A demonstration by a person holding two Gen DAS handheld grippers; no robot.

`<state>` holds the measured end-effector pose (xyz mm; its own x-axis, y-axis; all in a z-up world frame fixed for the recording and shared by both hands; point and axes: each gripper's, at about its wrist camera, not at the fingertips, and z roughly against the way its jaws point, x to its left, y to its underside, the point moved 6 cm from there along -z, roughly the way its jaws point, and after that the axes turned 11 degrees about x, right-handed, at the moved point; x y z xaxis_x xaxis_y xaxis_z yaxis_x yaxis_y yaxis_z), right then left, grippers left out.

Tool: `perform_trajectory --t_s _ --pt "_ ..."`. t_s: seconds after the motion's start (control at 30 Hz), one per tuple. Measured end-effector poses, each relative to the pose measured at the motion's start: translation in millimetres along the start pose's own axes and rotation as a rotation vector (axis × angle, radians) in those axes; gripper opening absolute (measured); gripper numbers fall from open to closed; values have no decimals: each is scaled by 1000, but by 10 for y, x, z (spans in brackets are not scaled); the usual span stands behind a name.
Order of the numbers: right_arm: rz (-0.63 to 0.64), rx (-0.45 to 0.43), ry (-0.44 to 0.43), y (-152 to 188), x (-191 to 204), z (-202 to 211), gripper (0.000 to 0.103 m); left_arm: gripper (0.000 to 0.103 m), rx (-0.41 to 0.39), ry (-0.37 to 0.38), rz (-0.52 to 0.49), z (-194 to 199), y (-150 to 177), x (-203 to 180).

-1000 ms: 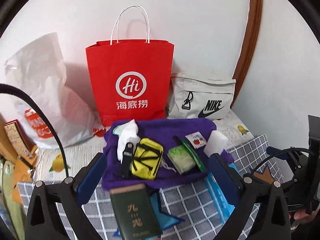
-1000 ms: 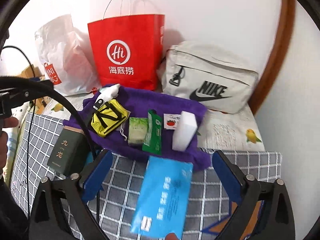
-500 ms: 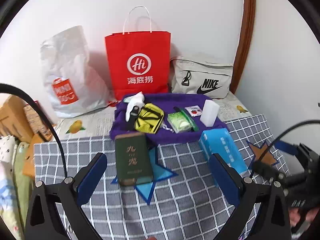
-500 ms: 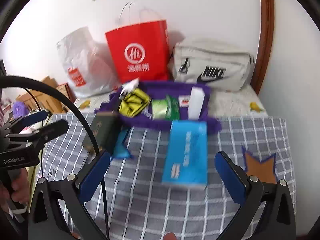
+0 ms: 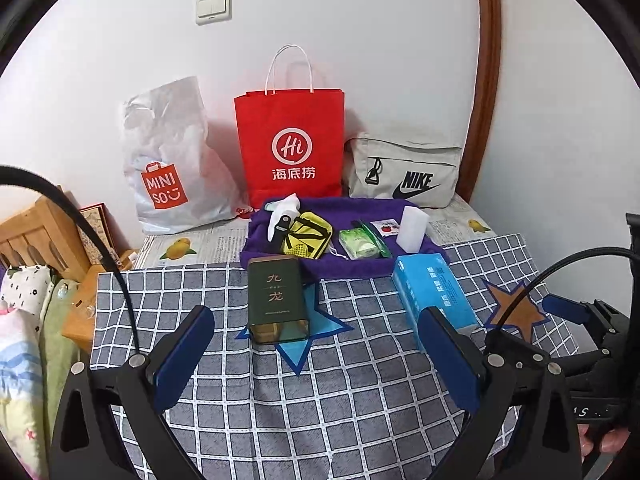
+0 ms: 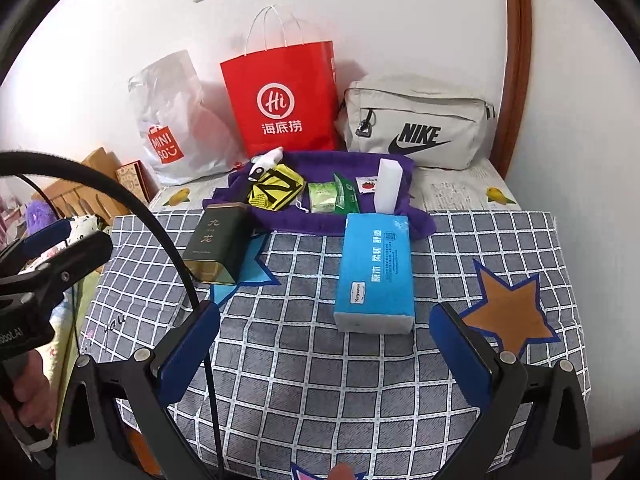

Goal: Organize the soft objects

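A purple towel (image 5: pixel 360 268) (image 6: pixel 396 222) lies at the table's far side with small items on it: a yellow pouch (image 5: pixel 306 236) (image 6: pixel 274 188), green packets (image 5: pixel 362 242) (image 6: pixel 332 198), a white sponge block (image 5: pixel 412 228) (image 6: pixel 389 186). A blue tissue pack (image 5: pixel 434 294) (image 6: pixel 376 272) and a dark green tin (image 5: pixel 276 296) (image 6: pixel 216 244) lie in front of the towel. My left gripper (image 5: pixel 316 356) is open and empty, above the near cloth. My right gripper (image 6: pixel 326 350) is open and empty, just short of the tissue pack.
A red paper bag (image 5: pixel 290 144) (image 6: pixel 282 100), a white Miniso plastic bag (image 5: pixel 172 160) (image 6: pixel 172 120) and a grey Nike bag (image 5: pixel 404 168) (image 6: pixel 416 124) stand against the wall. A grey checked cloth (image 5: pixel 340 380) (image 6: pixel 320 380) covers the table. Wooden racks and bedding sit at the left.
Both grippers have pulled back and up from the towel, so the items look smaller and more of the checked cloth shows. Both stay open and empty.
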<state>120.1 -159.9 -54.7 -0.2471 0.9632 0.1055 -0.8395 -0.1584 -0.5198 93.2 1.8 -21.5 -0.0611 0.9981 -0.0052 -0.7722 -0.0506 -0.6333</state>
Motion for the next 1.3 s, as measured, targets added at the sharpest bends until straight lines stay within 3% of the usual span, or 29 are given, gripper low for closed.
perform_trajectory --t_s 0.57,1.3 --pt "11 -31 54 6 53 174 103 103 27 30 -14 -8 102 -58" --pt "18 -43 63 17 83 234 103 103 33 38 -9 0 134 -41"
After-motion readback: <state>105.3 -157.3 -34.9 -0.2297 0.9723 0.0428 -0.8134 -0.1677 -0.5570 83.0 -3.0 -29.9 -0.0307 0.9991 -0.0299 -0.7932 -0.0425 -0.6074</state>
